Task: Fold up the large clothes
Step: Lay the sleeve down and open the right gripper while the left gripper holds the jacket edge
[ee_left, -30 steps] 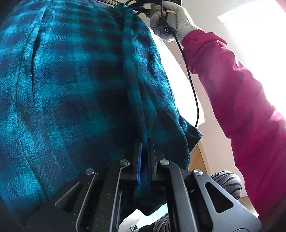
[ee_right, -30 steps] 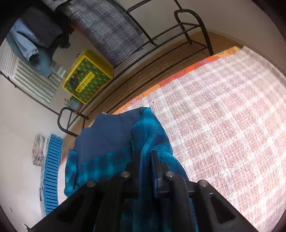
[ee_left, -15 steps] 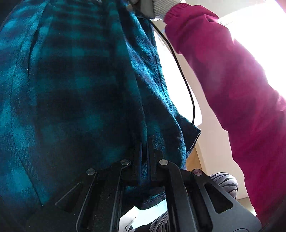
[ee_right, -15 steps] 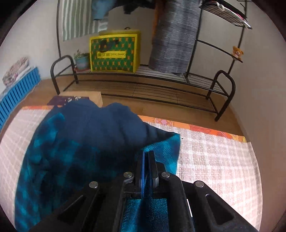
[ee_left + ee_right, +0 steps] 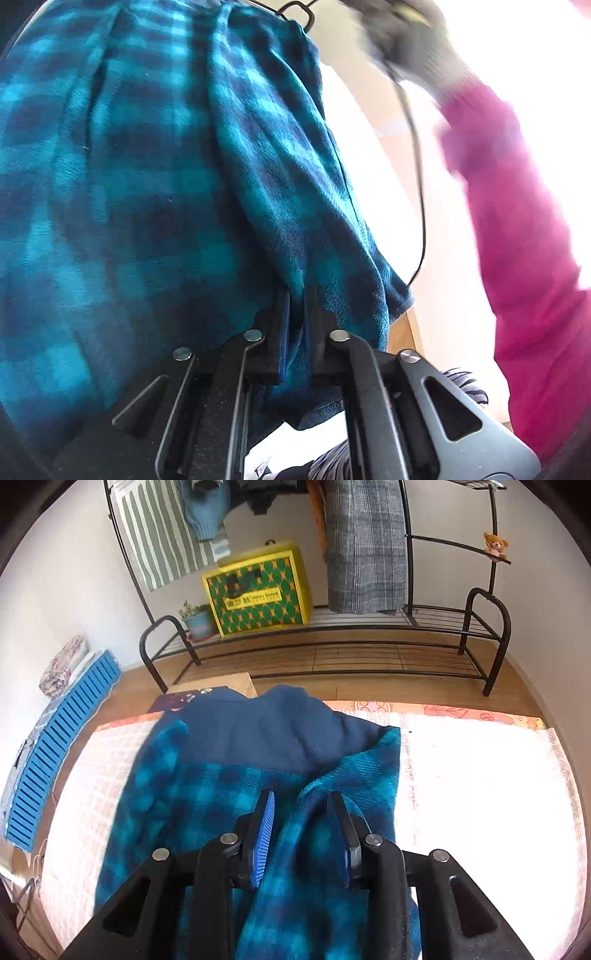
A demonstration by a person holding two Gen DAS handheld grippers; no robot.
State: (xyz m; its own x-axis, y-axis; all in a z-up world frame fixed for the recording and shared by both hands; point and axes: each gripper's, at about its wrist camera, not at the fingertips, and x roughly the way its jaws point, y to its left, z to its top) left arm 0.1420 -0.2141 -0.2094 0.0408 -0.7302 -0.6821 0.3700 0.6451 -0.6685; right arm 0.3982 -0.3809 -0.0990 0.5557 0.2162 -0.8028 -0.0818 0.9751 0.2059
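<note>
A large teal and navy plaid fleece garment (image 5: 155, 192) fills the left wrist view. My left gripper (image 5: 297, 299) is shut on a fold of it near its edge. In the right wrist view the same garment (image 5: 229, 797) lies on a pink checked mat (image 5: 480, 782), with its plain navy lining (image 5: 280, 731) turned up at the far end. My right gripper (image 5: 301, 805) is open just above the fleece, a raised fold lying between its jaws but not pinched. The gloved hand (image 5: 402, 33) and magenta sleeve (image 5: 524, 236) show blurred in the left wrist view.
A black metal clothes rack (image 5: 487, 624) stands beyond the mat with a yellow and green box (image 5: 258, 590), a potted plant (image 5: 197, 622), hanging clothes (image 5: 364, 542) and a small teddy bear (image 5: 495, 544). A blue slatted crate (image 5: 55, 746) lies at the left. The floor is wood.
My right gripper has opened and let go of the fleece, which now lies on the mat. The right hand moved up and right in the left wrist view. My left gripper stays clamped.
</note>
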